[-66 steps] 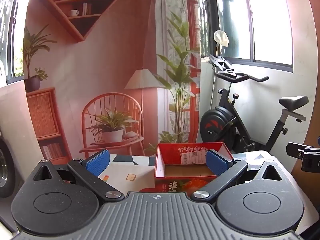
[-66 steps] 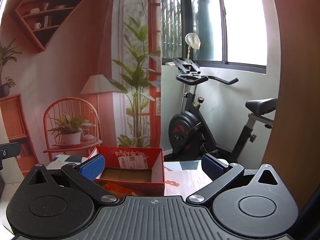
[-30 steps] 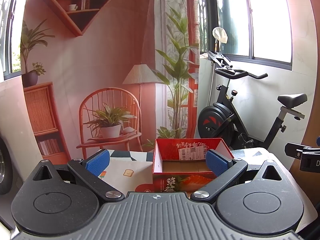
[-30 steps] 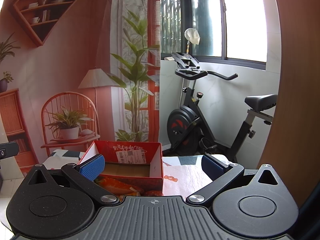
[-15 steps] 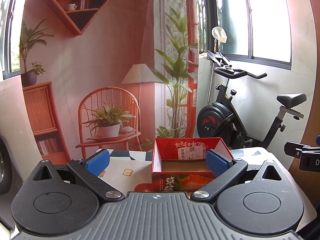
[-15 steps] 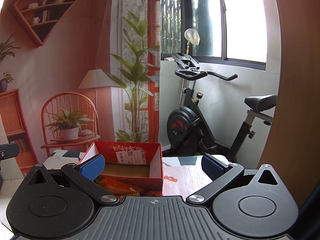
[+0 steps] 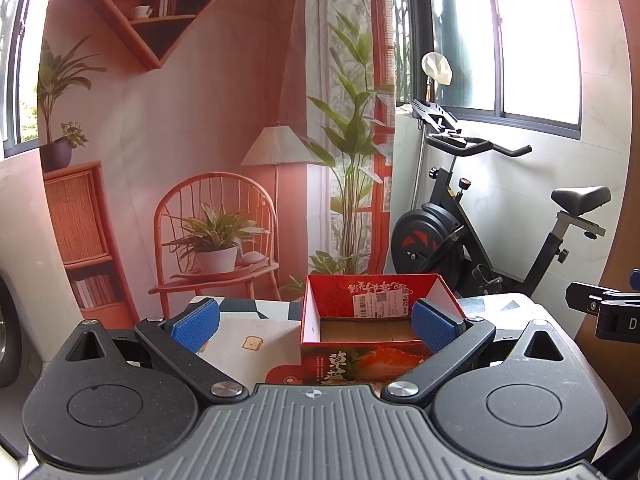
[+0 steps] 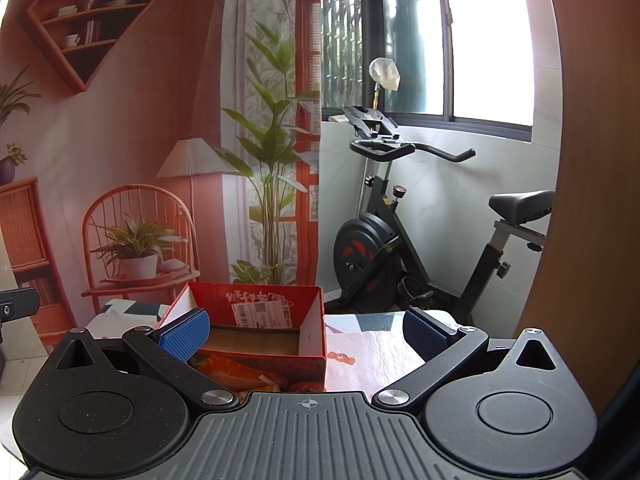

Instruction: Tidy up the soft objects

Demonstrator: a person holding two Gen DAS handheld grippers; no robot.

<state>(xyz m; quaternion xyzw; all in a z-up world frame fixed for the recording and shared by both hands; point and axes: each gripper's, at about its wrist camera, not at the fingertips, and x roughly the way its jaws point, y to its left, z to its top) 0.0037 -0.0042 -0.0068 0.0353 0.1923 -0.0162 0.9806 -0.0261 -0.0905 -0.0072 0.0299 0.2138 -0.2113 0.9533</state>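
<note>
A red open cardboard box [image 7: 376, 320] with a white shipping label stands on a table with a patterned cloth [image 7: 248, 340]; its inside shows bare brown cardboard. It also shows in the right wrist view [image 8: 256, 328]. My left gripper [image 7: 314, 322] is open and empty, held above the table's near side, its right pad in front of the box. My right gripper [image 8: 304, 330] is open and empty, its left pad in front of the box's left wall. No soft objects are in view.
An exercise bike [image 7: 480, 216] stands behind the table at the right, also in the right wrist view [image 8: 408, 224]. A printed backdrop of a room [image 7: 200, 120] hangs behind the table. A wooden panel [image 8: 580, 200] is at the far right.
Both views have tilted slightly downward and closer since 2.2 s ago, so more of the box's front shows. Both grippers stay open and empty.
</note>
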